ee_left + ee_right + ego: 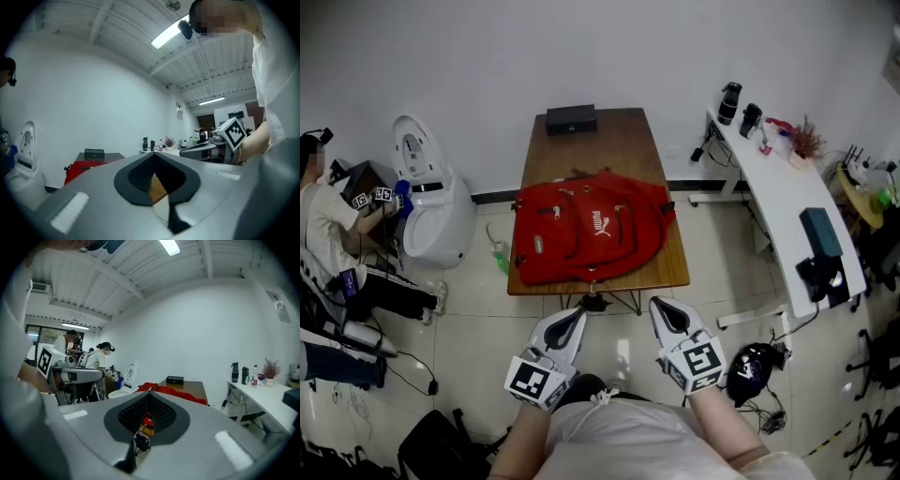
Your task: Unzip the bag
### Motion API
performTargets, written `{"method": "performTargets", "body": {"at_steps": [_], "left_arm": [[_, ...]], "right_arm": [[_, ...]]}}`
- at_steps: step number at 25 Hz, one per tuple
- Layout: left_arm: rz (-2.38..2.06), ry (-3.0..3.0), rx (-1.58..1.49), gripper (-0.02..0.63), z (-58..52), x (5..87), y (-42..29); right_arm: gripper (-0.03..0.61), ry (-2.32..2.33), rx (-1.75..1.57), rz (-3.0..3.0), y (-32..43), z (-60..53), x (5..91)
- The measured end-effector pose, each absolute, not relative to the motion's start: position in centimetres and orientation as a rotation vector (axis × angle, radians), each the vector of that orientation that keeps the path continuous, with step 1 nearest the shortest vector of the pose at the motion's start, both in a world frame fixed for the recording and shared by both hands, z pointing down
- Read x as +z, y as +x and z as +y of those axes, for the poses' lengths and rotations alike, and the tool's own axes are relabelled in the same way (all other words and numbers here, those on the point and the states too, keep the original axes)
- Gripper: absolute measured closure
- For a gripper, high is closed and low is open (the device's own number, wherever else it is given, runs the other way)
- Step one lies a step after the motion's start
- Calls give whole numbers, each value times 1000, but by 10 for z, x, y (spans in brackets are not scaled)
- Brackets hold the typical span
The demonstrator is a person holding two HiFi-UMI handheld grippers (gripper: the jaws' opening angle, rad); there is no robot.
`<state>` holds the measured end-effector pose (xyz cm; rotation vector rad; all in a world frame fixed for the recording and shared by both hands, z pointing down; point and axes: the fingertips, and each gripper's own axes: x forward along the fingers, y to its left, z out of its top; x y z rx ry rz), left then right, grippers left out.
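Observation:
A red backpack lies flat on the wooden table, covering its near half. Both grippers are held close to my body, short of the table's near edge and clear of the bag. My left gripper points at the table's front, its jaws together with nothing between them. My right gripper stands beside it, also shut and empty. The left gripper view shows the backpack low at the left beyond the left gripper. Past the right gripper in its own view, the backpack lies ahead.
A black box sits at the table's far end. A white desk with bottles and devices runs along the right. A white pod-shaped machine and a seated person are at the left. A black bag lies on the floor.

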<state>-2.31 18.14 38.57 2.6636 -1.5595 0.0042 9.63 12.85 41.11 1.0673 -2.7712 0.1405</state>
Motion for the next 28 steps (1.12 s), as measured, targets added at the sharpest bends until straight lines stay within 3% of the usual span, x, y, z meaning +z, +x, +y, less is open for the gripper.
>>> {"method": "performTargets", "body": {"at_steps": [15, 28], "left_arm": [[-1542, 2528, -108, 607, 118, 390, -48], [-1417, 2580, -68, 607, -52, 397, -96]], "right_arm": [[569, 1069, 329, -2761, 84, 64, 419], [569, 1164, 422, -2689, 44, -85, 423]]}}
